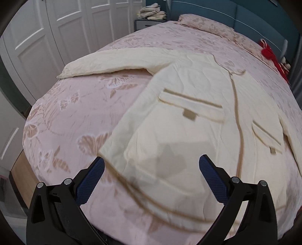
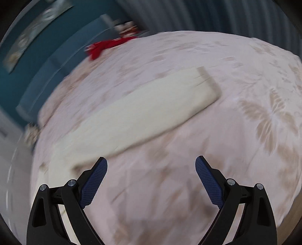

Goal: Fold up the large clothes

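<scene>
A cream quilted jacket [image 1: 188, 116] with tan trim and two flap pockets lies spread flat, front up, on a pink floral bed cover [image 1: 71, 113]. One sleeve [image 1: 105, 64] stretches out to the left. My left gripper [image 1: 152, 165] hovers open just above the jacket's lower left hem, holding nothing. In the blurred right wrist view the other sleeve [image 2: 143, 113] lies stretched across the cover, cuff at the upper right. My right gripper [image 2: 151, 165] is open over bare cover just below that sleeve.
A red cloth item [image 1: 271, 54] lies near the teal headboard [image 1: 226, 13]; it also shows as a red cloth [image 2: 105, 47]. White wardrobe doors [image 1: 47, 37] stand left of the bed. Folded pale laundry [image 1: 151, 13] sits on a nightstand. Matching pillows [image 1: 207, 24] lie at the head.
</scene>
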`<state>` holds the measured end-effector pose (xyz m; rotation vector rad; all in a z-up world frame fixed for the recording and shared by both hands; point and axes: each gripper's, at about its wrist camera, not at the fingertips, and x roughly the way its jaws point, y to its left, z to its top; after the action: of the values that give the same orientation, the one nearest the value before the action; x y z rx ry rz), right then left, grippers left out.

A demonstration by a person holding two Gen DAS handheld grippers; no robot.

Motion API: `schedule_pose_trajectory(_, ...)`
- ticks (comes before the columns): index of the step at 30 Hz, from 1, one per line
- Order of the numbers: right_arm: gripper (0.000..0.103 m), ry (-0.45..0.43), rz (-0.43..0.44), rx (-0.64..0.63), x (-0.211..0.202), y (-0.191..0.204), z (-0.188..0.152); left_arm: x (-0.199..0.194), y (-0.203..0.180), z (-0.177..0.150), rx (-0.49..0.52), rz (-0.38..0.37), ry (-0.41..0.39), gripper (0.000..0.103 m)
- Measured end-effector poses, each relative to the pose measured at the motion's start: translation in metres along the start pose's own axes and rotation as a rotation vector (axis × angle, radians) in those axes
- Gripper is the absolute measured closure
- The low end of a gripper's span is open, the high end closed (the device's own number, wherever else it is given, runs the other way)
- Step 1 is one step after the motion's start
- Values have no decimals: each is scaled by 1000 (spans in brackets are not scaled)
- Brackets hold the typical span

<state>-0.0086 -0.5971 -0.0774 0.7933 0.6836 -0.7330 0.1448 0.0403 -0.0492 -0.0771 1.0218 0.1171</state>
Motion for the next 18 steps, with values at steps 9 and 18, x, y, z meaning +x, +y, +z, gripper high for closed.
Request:
schedule_pose_trajectory(9,27,-5,-72,154,79,-42,58,38,-12,23,-33,46,12,5)
schedule_pose_trajectory(18,91,-108,112,41,66,43,82,56,-11,35,-42,51,23,5)
